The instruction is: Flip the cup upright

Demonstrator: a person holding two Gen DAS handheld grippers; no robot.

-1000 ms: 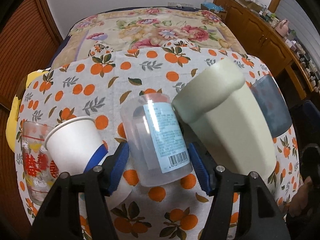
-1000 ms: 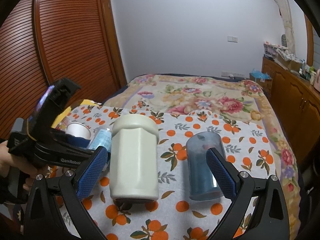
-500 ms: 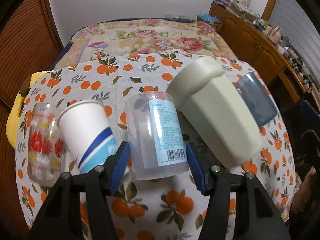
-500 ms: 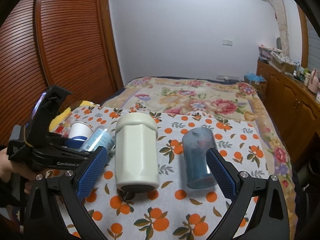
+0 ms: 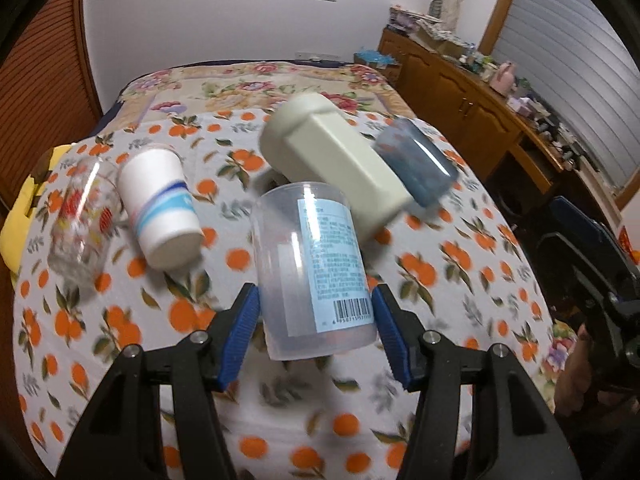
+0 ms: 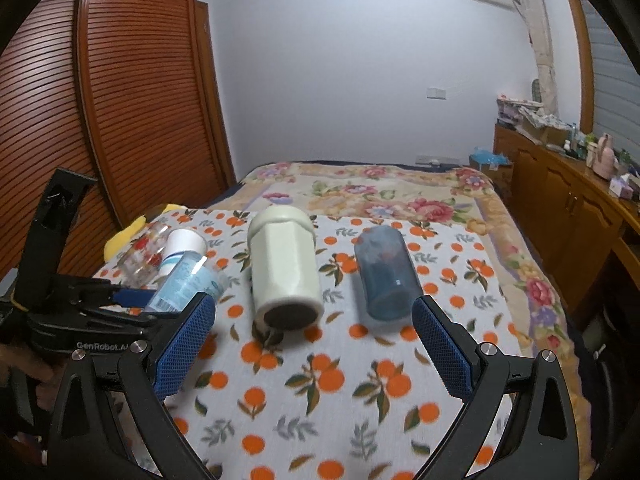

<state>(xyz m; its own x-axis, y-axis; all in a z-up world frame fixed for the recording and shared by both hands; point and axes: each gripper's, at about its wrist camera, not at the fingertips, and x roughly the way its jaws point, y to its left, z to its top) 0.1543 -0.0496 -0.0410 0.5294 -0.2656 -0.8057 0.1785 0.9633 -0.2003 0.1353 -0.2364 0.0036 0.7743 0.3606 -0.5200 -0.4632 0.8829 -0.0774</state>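
My left gripper (image 5: 316, 330) is shut on a clear plastic cup with a pale blue label (image 5: 314, 272). It holds the cup lifted off the table and tilted, base pointing away from me. The cup also shows in the right wrist view (image 6: 186, 286), held in the left gripper (image 6: 128, 300). My right gripper (image 6: 314, 344) is open and empty, above the near part of the table, in front of a cream mug (image 6: 286, 270) and a blue tumbler (image 6: 386, 274).
On the orange-print tablecloth (image 5: 460, 280) stand a patterned glass (image 5: 82, 220), a white paper cup (image 5: 162, 204), the cream mug (image 5: 336, 162) and the blue tumbler (image 5: 416, 166), all mouth down. A floral bed (image 6: 372, 192) lies beyond, a wooden sideboard (image 6: 568, 204) at right.
My left gripper has lifted the clear cup off the table and tilted it back. The right gripper has stayed open, pulling back slightly.
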